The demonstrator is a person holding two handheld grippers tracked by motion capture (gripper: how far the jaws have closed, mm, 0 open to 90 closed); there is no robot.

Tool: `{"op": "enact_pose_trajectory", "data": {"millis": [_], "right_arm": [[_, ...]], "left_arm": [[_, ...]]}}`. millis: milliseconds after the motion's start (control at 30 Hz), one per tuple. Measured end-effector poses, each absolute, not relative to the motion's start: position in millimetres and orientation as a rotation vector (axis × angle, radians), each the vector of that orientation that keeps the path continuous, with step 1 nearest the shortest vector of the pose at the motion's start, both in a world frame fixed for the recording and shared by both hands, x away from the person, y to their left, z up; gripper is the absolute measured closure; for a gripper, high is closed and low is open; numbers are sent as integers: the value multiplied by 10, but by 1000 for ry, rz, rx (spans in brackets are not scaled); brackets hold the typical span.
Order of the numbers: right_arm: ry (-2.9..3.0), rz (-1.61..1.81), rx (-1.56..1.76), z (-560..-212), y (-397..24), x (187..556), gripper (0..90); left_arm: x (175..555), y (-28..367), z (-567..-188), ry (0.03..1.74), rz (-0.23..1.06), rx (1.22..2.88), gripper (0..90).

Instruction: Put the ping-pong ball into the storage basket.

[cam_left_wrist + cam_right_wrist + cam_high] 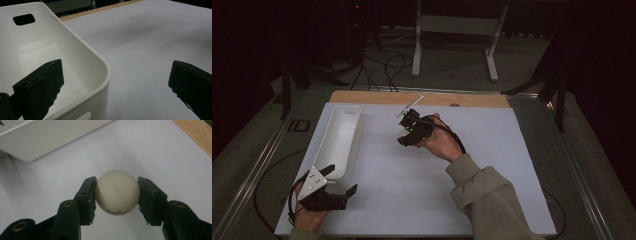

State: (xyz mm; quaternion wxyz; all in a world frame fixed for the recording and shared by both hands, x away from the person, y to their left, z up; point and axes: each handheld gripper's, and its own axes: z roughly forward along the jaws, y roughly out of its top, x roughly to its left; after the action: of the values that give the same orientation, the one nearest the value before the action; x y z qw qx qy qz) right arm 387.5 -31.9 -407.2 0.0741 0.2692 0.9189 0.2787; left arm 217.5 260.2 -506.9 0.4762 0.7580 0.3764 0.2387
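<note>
A cream-white ball [117,192] with small printing on its underside sits between the black pads of my right gripper [117,181], which is shut on it just above the white table sheet [160,152]. In the high view my right gripper [408,134] hangs over the middle of the sheet, right of a long white bin [339,140]. My left gripper [341,180] stands open at the bin's near end. In the left gripper view one pad [42,85] is over the bin's inside, the other outside its rim [100,57]. The bin looks empty.
The white sheet [492,150] covers a table with a wooden strip [412,97] along its far edge. Beyond it, on the floor, stand a white frame [457,25] and dark cables [382,65]. The bin's corner [50,137] lies just ahead of the ball.
</note>
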Motion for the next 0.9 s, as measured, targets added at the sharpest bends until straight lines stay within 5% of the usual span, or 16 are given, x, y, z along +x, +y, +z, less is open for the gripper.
{"op": "enact_pose_trajectory", "data": {"millis": [900], "right_arm": [[2765, 857, 809, -4064, -163, 3908, 512]], "left_arm": [[2177, 2602, -5071, 919, 583, 1854, 5]]}}
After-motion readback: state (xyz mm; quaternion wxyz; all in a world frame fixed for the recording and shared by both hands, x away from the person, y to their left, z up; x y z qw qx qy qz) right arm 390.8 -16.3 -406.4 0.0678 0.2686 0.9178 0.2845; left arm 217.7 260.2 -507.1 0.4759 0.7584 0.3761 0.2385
